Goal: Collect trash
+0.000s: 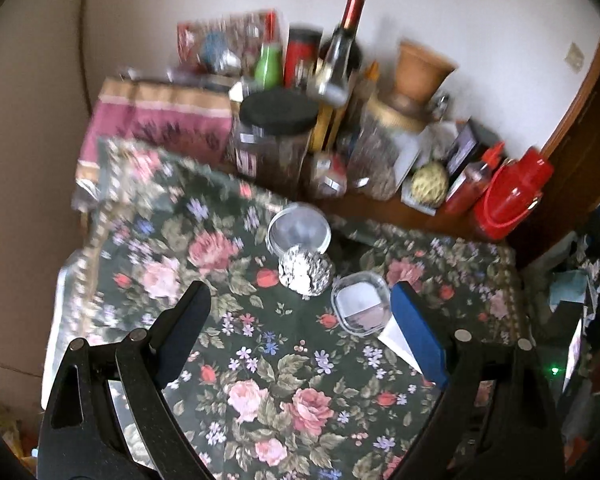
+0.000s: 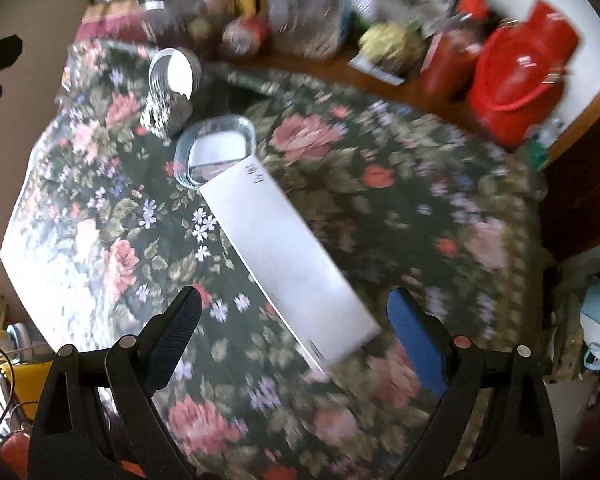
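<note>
A crumpled foil ball (image 1: 306, 274) lies on the floral tablecloth (image 1: 268, 360), touching a round clear plastic cup (image 1: 299, 229) behind it. A clear rectangular plastic tray (image 1: 360, 304) lies to its right, by a white flat box (image 1: 398, 338). My left gripper (image 1: 300, 312) is open and empty, above the cloth just short of the foil. In the right wrist view the white box (image 2: 284, 256) lies diagonally, its far end at the tray (image 2: 216, 150); the foil ball (image 2: 162, 114) and cup (image 2: 176, 72) are farther left. My right gripper (image 2: 296, 312) is open, with the box's near end between its fingers.
A wooden ledge at the back holds crowded jars, bottles, a clay pot (image 1: 420, 68), a red jug (image 1: 512, 196) and a dark-lidded jar (image 1: 276, 136). A maroon cloth (image 1: 156, 120) lies at the back left. The table edge drops off at left; clutter is on the right.
</note>
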### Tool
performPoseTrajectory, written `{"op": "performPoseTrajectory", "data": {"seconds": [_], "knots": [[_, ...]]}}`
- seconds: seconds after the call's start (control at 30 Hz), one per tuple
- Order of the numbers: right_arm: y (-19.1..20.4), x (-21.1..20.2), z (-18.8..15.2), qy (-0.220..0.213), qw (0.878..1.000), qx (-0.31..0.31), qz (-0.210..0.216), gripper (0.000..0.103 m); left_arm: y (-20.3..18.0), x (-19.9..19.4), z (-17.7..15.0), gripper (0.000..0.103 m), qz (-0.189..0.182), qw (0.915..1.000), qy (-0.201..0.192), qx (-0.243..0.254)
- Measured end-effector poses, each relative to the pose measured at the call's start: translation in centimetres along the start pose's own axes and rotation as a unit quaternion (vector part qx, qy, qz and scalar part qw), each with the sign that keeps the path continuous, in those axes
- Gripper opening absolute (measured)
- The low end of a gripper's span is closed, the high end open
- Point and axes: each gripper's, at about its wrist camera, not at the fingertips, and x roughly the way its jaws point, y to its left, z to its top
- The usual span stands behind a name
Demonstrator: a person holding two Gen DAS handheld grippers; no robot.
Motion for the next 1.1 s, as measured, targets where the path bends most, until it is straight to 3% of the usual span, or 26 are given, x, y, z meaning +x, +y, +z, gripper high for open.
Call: {"op": "performPoseTrajectory", "data": {"seconds": [0.2,0.3,0.57,0.63,0.8,1.1], "knots": [[0.4,3.1,1.8,0.021,1.000,-0.010,-0.002,0.090,0.5,7.2,0.1,0.091,-0.008,0.9978,0.064,0.016],[0.2,3.6,2.1,0.025,0.999,-0.014,0.014,0.068,0.3,10.1,0.1,0.091,-0.014,0.9960,0.087,0.019],[-1.4,1.5,1.1,-0.020,1.000,0.001,0.011,0.055,0.1,15.2,0.6,0.087,-0.019,0.9920,0.125,0.001],[-2.4,0.5,0.7,-0.029,0.999,0.021,0.011,0.054,-0.1,16.0,0.8,0.087,-0.013,0.9916,0.129,0.002],[-5.9,-2.2,-0.9,-0.054,0.995,0.085,0.015,0.051,-0.5,17.4,0.8,0.065,-0.002,0.9907,0.135,-0.009],[-9.7,-8.3,-1.5,-0.124,0.981,0.151,0.008,0.049,-2.1,14.4,0.2,0.058,0.025,0.9935,0.110,0.016]]}}
